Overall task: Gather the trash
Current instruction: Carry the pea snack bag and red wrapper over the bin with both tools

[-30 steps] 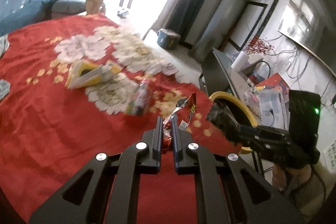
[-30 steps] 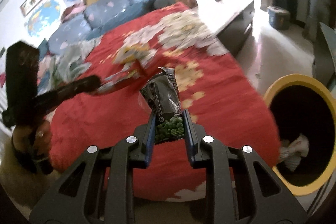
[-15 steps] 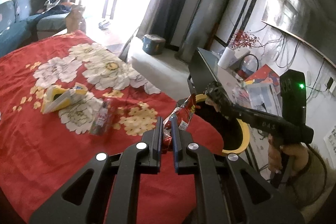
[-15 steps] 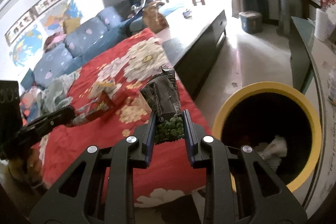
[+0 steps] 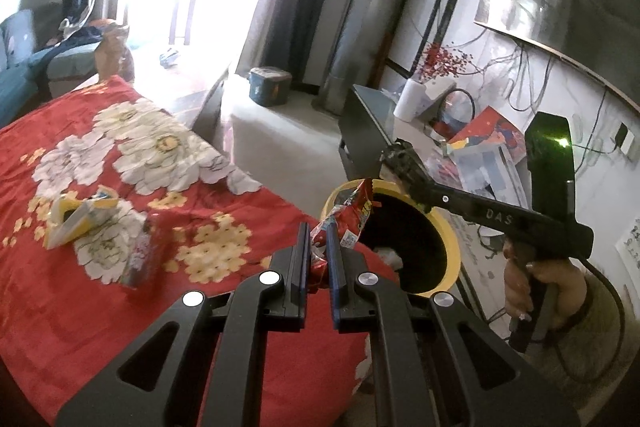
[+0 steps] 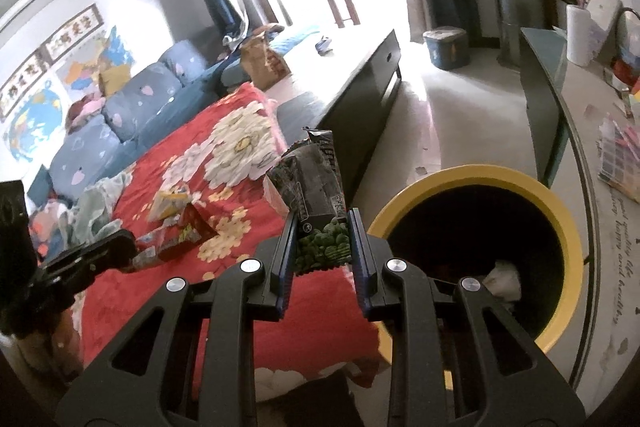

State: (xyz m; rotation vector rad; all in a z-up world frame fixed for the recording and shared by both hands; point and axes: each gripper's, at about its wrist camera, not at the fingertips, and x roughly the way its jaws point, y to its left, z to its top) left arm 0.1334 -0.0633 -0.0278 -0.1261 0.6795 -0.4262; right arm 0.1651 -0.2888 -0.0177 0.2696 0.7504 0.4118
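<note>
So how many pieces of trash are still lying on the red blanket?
2: a yellow carton and a blurred wrapper beside it on the red blanket. More may be hidden outside the view.

Both tongs, left (image 5: 318, 241) and right (image 6: 322, 233), are matte black with blue-edged fingers (image 6: 357, 255), silver screws (image 5: 270, 278), "DAS" lettering, a green light, and a bare-skinned hand (image 5: 538, 285) in a tan sleeve.
</note>
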